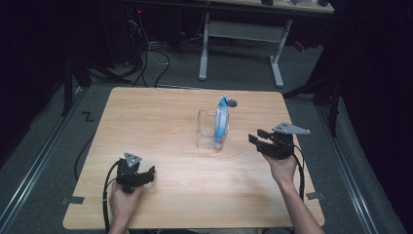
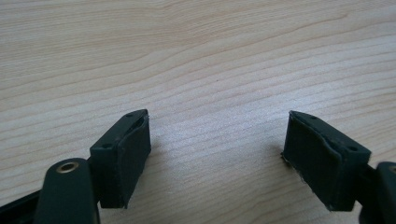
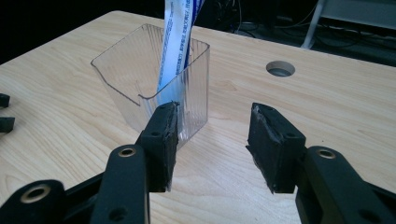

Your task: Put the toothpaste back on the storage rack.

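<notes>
Ribbing on clear container (image 3: pixel 154 88) shows from right gripper (image 3: pixel 212 140) view.

My high camera looks forward and down over the whole counter (image 1: pixel 160 195) from the near edge. The left tongs' (image 2: pixel 217 154) camera sits close above bare wood, facing down. The right tongs' (image 3: pixel 212 144) camera looks low across the counter at the clear container (image 3: pixel 154 79), which the high view shares.
</notes>
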Demonstrator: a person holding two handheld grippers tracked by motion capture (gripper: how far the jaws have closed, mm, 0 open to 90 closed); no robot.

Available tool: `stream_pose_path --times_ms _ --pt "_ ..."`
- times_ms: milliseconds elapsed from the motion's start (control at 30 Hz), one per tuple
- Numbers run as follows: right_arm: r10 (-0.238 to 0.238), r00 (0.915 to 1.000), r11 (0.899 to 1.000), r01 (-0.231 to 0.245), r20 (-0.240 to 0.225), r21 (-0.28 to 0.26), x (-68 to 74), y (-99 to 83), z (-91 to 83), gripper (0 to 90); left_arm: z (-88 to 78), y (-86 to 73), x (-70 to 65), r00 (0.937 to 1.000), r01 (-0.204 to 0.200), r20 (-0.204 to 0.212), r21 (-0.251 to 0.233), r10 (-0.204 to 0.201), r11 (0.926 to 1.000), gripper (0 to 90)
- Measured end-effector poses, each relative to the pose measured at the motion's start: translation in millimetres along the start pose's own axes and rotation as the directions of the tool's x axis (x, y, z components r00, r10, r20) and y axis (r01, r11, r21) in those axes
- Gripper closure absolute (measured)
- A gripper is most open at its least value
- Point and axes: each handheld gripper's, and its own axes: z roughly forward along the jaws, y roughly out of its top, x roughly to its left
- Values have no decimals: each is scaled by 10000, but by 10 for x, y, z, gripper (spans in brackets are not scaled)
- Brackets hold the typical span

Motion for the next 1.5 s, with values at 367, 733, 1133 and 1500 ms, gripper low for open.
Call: stream_pose_path --times_ms 367,733,1133,1500 --pt "119 9999 9999 -119 2 6 1 -116 -111 526 0 0 0 10000 1 1 -1 -1 10000 232" --pt "340 9994 9994 -339 -85 43 8 -265 -142 524 0 0 0 10000 3 0 -2 -3 10000 232" --pt "621 9979 9978 -617 -178 235 17 -428 -118 522 0 0 -1 10000 3 -1 -2 -3 10000 232" --pt "702 9972 9970 -694 -246 348 44 -509 -58 522 0 0 -1 10000 6 -1 -1 -6 10000 232"
